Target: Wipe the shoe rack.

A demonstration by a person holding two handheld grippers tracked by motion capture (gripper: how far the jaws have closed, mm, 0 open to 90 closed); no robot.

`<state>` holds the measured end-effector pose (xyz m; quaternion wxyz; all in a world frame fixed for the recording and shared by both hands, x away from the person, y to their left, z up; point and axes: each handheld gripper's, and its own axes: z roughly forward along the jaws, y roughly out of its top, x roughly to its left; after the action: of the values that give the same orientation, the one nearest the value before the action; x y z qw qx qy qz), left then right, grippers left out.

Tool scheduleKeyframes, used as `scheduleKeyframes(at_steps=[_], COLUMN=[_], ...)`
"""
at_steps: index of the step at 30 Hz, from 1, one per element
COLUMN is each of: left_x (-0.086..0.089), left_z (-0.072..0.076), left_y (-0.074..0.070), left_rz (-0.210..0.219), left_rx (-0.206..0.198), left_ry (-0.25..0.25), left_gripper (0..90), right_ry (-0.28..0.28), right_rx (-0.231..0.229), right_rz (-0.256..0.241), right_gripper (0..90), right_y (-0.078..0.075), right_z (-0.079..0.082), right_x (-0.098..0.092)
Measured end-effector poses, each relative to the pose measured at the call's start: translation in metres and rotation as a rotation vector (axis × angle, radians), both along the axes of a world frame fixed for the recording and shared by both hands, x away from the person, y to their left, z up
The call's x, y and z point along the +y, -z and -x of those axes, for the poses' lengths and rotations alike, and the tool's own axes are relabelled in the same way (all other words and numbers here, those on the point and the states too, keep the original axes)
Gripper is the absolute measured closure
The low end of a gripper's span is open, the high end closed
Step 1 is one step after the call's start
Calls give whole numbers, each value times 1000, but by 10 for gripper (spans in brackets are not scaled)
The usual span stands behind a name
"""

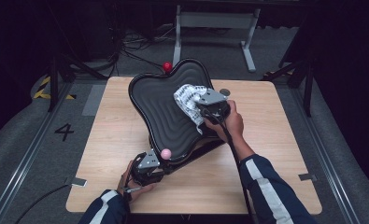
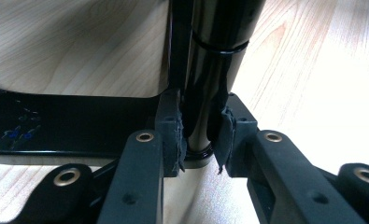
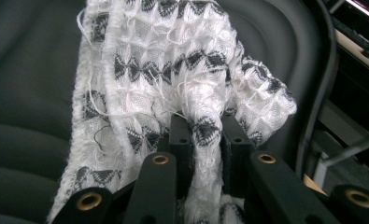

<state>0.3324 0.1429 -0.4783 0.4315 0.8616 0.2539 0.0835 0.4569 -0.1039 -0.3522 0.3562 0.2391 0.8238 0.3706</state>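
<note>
Wiping the tilted black tray (image 1: 161, 109) mid-table, the right gripper (image 1: 210, 110) pinches a patterned cloth (image 1: 188, 99) vs its ribbed face while the left gripper (image 1: 148, 164) clamps the tray's post (image 2: 205, 88) near the front edge, prob to steady it.

The light wooden table (image 1: 117, 140) fills the middle of the frame, bearing a tilted black wavy tray (image 1: 166, 112) at upper centre and a small grey disc (image 1: 224, 92) just right of it.

Grey floor (image 1: 28, 135); white stand (image 1: 216, 21); dark surroundings beyond wooden table (image 1: 275, 140)
</note>
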Motion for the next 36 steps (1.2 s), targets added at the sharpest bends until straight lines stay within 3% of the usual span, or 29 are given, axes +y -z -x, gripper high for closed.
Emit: scheduleKeyframes(at_steps=[9,15,16,18,26,30,36], left_x=[0,0,0,0,1,1,1], left_z=[0,0,0,1,0,0,1], left_y=[0,0,0,0,-1,-1,0], left_rz=[-1,-2,-3,-1,-9,-9,-4], left_rx=[-7,-9,-5,-11,-4,-3,0], left_ry=[2,0,-3,-6,-11,-9,-13], left_gripper=[729,729,728,729,728,727,726], right_ry=[-93,-153,-161,-174,-185,-158,-91], right_rx=[-13,-7,-25,-25,5,-6,9], right_rz=[-8,-9,19,19,-24,3,-22], right_gripper=[782,785,787,787,782,783,783], right_y=[-3,-3,-5,-5,-7,-8,-11], right_z=[14,20,23,24,17,12,-5], right_x=[39,54,61,64,63,59,38])
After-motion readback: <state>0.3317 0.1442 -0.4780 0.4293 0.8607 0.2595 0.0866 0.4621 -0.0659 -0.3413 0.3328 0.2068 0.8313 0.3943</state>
